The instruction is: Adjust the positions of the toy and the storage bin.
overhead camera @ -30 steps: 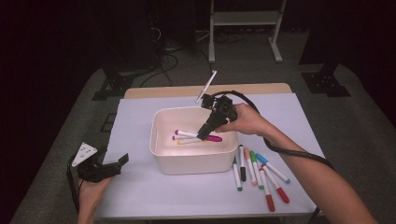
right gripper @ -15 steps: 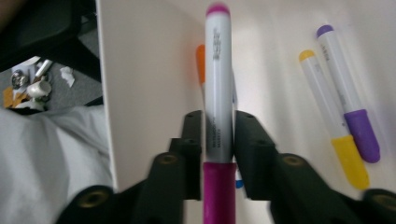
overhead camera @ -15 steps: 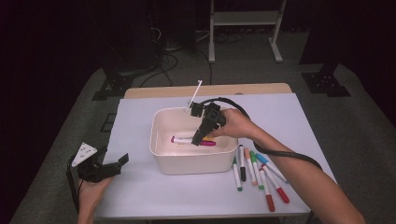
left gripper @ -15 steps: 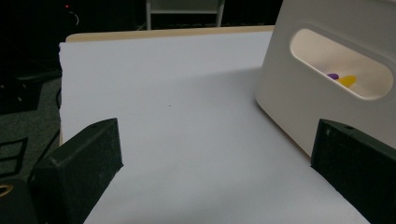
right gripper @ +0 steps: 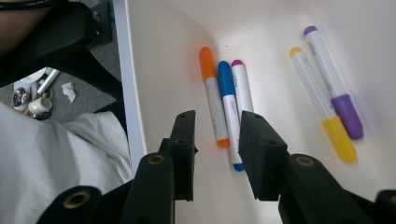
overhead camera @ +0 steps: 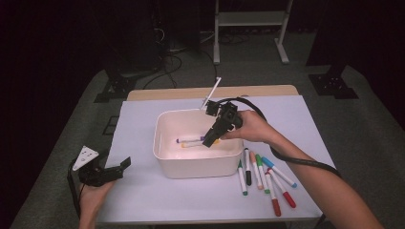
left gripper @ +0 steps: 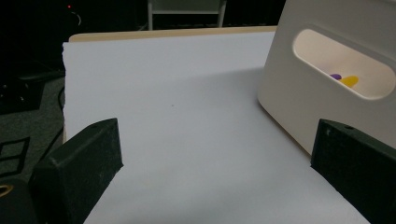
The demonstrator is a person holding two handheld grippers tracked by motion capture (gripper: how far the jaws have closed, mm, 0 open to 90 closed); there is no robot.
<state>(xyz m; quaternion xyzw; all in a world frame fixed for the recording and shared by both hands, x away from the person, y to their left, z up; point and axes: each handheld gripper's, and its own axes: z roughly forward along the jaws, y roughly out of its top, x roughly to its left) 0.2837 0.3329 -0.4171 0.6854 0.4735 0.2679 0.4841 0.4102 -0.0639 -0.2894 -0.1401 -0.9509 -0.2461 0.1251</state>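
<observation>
Left gripper (overhead camera: 125, 165), lower left of the high view, rested on the table (overhead camera: 143, 200), jaws wide apart and empty, clear of the white bin (overhead camera: 198, 164). Centre frame, right gripper (overhead camera: 208, 141) dipped inside the bin, jaws parted with nothing between them. Risk, as I judged it: closing there could catch two pens at once, since orange marker (right gripper: 213, 99), blue marker (right gripper: 229, 107) and pink marker (right gripper: 243, 91) lay touching side by side just beyond the jaw tips. Yellow marker (right gripper: 322, 112) and purple marker (right gripper: 334, 98) lay apart, right of frame. More markers (overhead camera: 265, 176) sat outside, lower right.

Overhead and, seemingly, close views of bin (overhead camera: 198, 162)
</observation>
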